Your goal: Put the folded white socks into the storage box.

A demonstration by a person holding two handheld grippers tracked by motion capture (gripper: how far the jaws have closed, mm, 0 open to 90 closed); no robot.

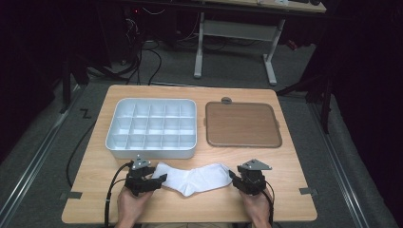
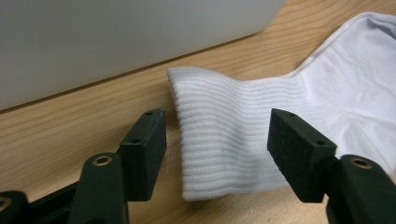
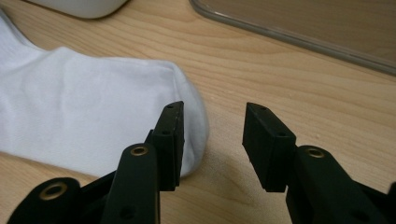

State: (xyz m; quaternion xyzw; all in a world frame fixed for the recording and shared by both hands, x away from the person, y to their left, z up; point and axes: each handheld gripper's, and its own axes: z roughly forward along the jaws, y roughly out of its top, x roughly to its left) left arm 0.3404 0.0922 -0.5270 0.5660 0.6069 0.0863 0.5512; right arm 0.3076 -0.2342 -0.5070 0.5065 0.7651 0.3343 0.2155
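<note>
Centrally, near the table's front edge, the left gripper (image 1: 153, 181) rests with its jaws released; the left gripper view shows the ribbed cuff of the white sock (image 2: 219, 140) lying flat between the two pads, neither pad pressing on it. The right gripper (image 1: 233, 176) likewise stands with jaws apart: in the right gripper view one jaw sits over the rounded toe of the sock (image 3: 93, 107), the other over bare wood, and nothing is clamped. Whether that first jaw touches the cloth cannot be told. Both hands (image 1: 133, 204) are cut off by the lower edge of the high view, and a cable trails from each gripper toward that edge.

The sock lies stretched between the two grippers on the wooden table (image 1: 95, 175), cuff at the left, toe at the right; its heel bulges toward the person. Just behind the sock stands a white compartment tray (image 1: 151, 127), whose near wall alone appears, blurred, in the left gripper view. Beside it, to the right, lies a brown lid (image 1: 242, 124) with a clear rim; a small grey tab on its far edge is too small to identify. Beyond the table the room is dark, with a second desk's legs faintly lit.
</note>
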